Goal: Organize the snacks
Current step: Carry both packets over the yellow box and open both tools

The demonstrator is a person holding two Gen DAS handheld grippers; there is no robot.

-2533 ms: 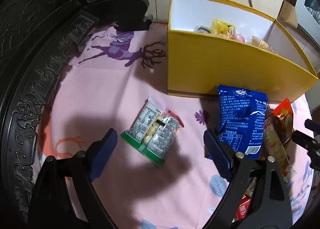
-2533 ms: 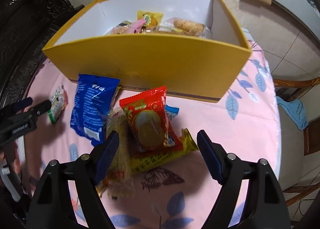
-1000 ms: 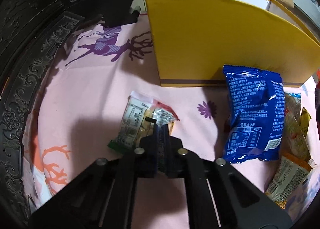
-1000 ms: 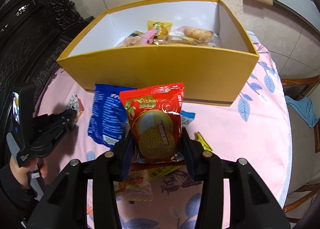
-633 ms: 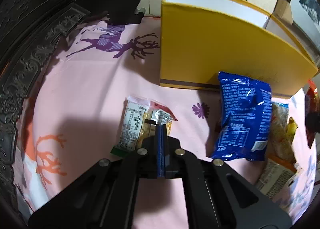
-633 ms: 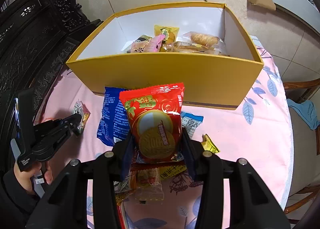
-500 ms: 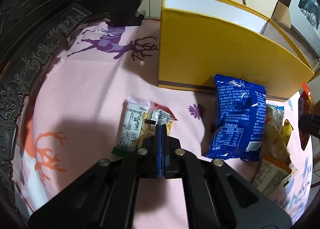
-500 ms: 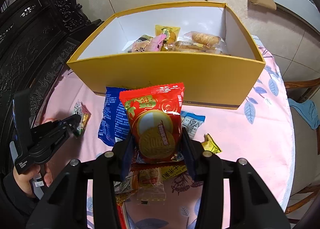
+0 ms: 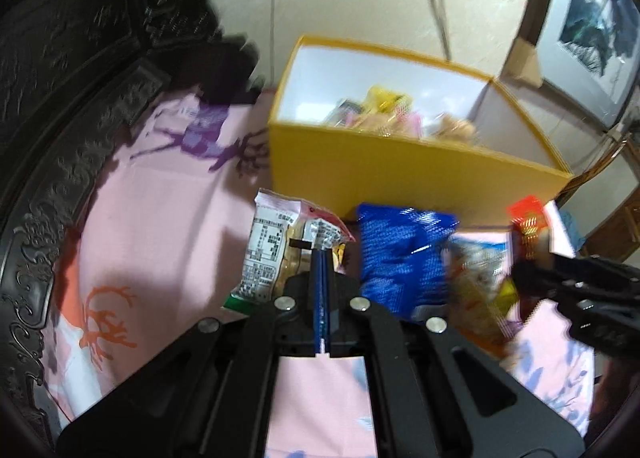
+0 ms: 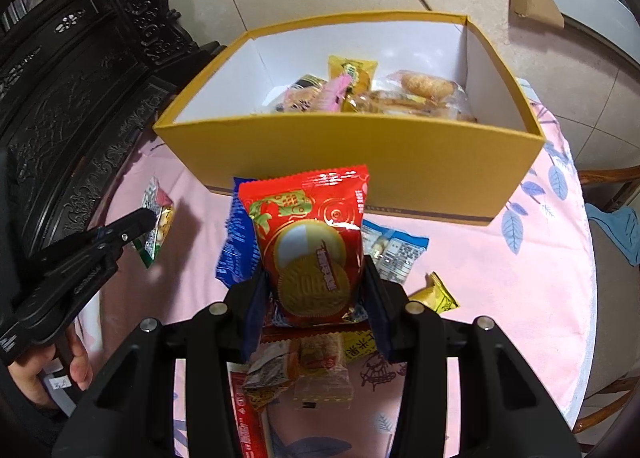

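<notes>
A pink cloth point(image 10: 500, 282) printed with blue leaves and purple deer covers the counter. On it stands a yellow box point(image 10: 360, 162) with white inner walls. Just in front of the box lie a blue packet point(image 9: 404, 258), a clear packet with a blue edge point(image 10: 394, 252) and a small yellow packet point(image 10: 438, 296). Nearer the camera several more wrappers point(image 10: 304, 366) lie heaped together, touching and overlapping.
</notes>
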